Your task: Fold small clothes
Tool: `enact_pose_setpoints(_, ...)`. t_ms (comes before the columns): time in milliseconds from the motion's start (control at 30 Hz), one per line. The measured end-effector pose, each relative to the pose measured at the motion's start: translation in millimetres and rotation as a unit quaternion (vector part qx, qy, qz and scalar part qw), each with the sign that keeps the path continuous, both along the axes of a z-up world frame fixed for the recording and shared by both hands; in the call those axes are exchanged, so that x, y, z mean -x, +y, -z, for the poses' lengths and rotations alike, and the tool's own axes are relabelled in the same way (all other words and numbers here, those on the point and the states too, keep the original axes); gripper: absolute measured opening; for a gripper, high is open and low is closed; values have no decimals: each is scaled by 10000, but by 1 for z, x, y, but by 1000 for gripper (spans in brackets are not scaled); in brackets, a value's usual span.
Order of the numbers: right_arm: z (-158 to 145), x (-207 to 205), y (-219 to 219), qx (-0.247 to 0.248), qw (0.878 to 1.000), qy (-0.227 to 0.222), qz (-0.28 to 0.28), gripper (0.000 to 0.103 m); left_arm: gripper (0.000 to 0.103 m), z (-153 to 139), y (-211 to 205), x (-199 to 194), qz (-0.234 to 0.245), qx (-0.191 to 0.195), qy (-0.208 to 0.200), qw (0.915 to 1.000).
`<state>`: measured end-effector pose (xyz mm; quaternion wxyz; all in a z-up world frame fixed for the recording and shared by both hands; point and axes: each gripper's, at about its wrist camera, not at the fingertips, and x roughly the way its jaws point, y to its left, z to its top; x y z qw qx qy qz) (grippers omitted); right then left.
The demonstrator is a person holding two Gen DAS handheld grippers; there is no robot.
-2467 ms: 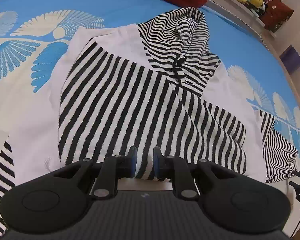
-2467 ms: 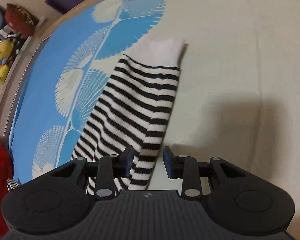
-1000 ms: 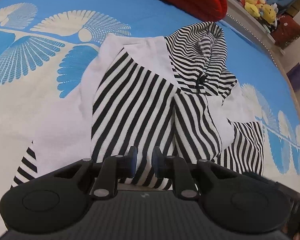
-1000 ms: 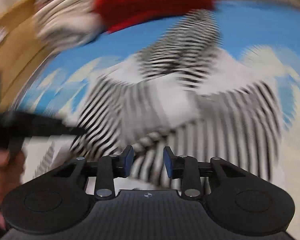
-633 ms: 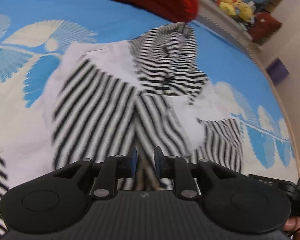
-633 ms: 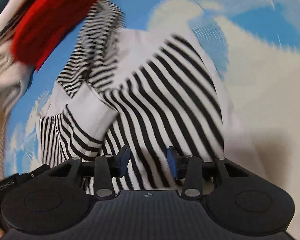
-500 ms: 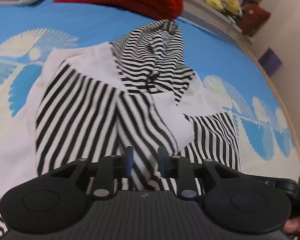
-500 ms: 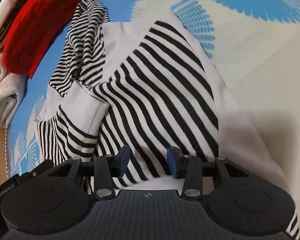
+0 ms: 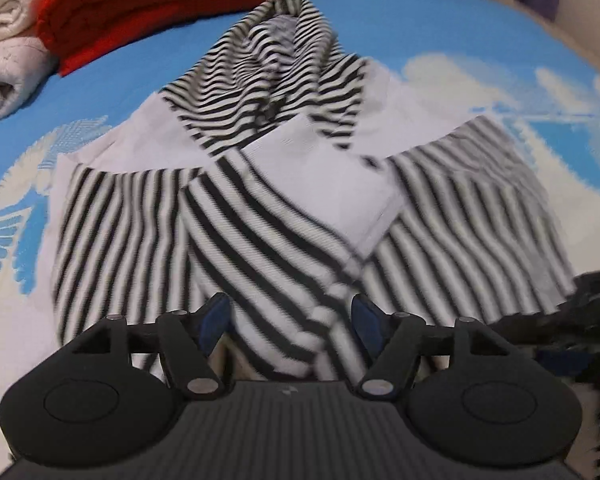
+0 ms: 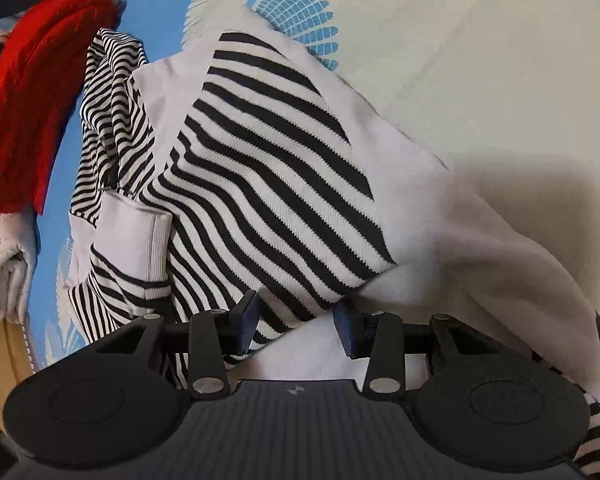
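A black-and-white striped hooded top (image 9: 260,216) lies flat on the bed, hood (image 9: 276,60) at the far end. One sleeve (image 9: 300,208) with a white cuff is folded across the chest. My left gripper (image 9: 290,316) is open, its jaws wide apart over the lower part of that folded sleeve. In the right wrist view the same top (image 10: 268,168) shows from the side, the folded cuff (image 10: 132,236) at the left. My right gripper (image 10: 296,324) is open at the hem, close to the other white sleeve (image 10: 500,248). It holds nothing.
The bedsheet (image 9: 460,32) is blue and cream with a feather print. A folded red garment (image 9: 160,4) and pale towels (image 9: 4,60) lie beyond the hood. The red garment (image 10: 28,96) also shows in the right wrist view. A dark device (image 9: 580,312) sits at the right edge.
My left gripper's jaws have opened wide and the view has swung over the folded sleeve. The right sleeve was carried from the bed onto the chest and released. My right gripper moved to the hem.
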<state>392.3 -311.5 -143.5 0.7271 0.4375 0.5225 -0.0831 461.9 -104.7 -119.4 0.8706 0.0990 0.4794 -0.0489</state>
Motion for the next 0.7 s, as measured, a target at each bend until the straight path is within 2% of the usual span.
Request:
enact_pose_setpoints(67, -1, -1, -2, 21, 10000, -12, 0, 41, 73, -3, 14, -3, -344, -76, -129, 9993)
enact_pose_setpoints(133, 0, -2, -3, 34, 10000, -13, 26, 40, 74, -15, 44, -5, -1206, -130, -371, 9919)
enact_pose_setpoints(167, 0, -1, -4, 38, 10000, -11, 38, 39, 77, -24, 64, -3, -1824, -243, -558, 9813)
enact_pose_setpoints(200, -1, -1, -4, 53, 10000, -4, 44, 38, 86, -32, 82, 1, -2264, -199, -667, 9715)
enact_pose_setpoints(300, -1, 0, -2, 86, 9999, -22, 51, 37, 88, -45, 127, 13, -3079, 344, -608, 9488)
enact_pose_setpoints(400, -2, 2, 0, 140, 9999, -35, 32, 37, 88, -45, 151, 21, -3347, 936, -430, 9367)
enact_pose_setpoints(567, 0, 4, -4, 144, 9998, -19, 160, 30, 87, -50, 187, 24, -3707, 1171, -510, 9199)
enact_pose_setpoints(633, 1, 6, -6, 107, 9997, -12, 236, 28, 86, -48, 205, 26, -3848, 1513, -377, 9097)
enact_pose_setpoints(700, -1, 8, -4, 181, 9994, -2, 280, 26, 82, -40, 219, 26, -3961, 1852, -81, 8993)
